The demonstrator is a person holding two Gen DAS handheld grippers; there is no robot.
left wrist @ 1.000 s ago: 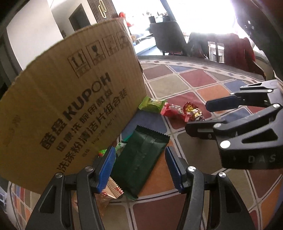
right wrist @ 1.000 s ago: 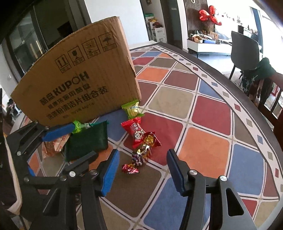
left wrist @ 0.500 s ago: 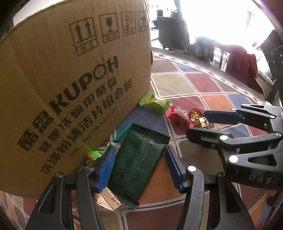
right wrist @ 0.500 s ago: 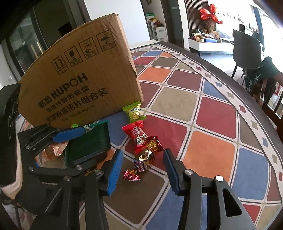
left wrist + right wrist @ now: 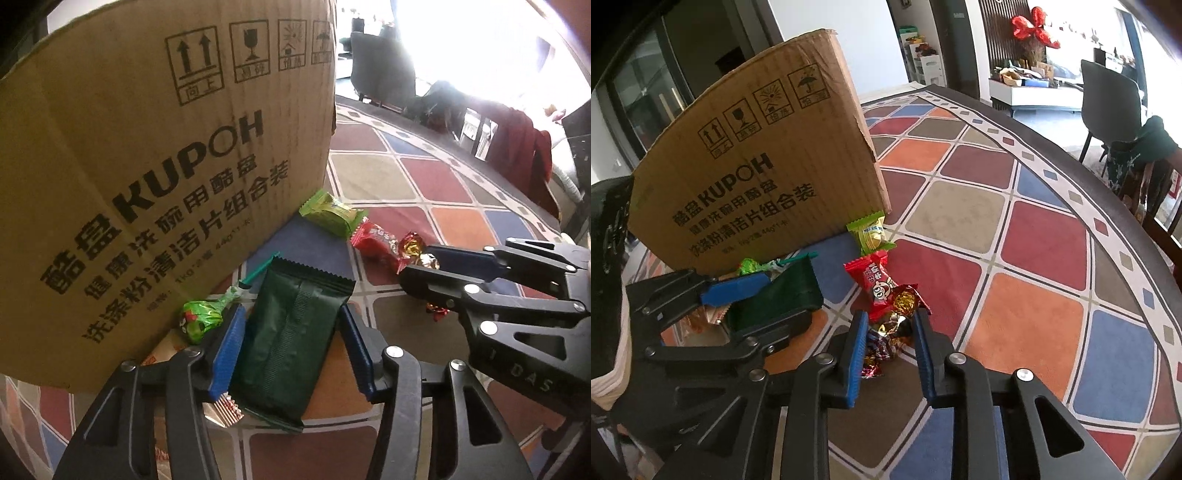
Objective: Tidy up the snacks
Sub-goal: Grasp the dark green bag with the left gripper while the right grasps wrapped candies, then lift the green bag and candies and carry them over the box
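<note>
1. The cardboard box (image 5: 155,177) stands upright at the far left of the worktop (image 5: 1027,317), its printed side facing both cameras
2. A green lollipop (image 5: 201,317) lies against the foot of the box, and just beside it the left gripper (image 5: 291,350) sits low over the dark green snack packet (image 5: 291,339)
3. The left jaws stand apart, one blue pad on each long side of the packet; whether they touch it cannot be told, and the packet lies flat on the worktop
4. A striped wrapper (image 5: 225,408) shows under the near left corner of the packet
5. To the right of the box corner lies a light green candy (image 5: 870,232), then nearer a red candy packet (image 5: 877,286) and a gold foil sweet (image 5: 904,300)
6. The right gripper (image 5: 890,347) has its jaws apart around a cluster of foil-wrapped sweets (image 5: 882,341), just near of the gold one, not closed on them
</note>
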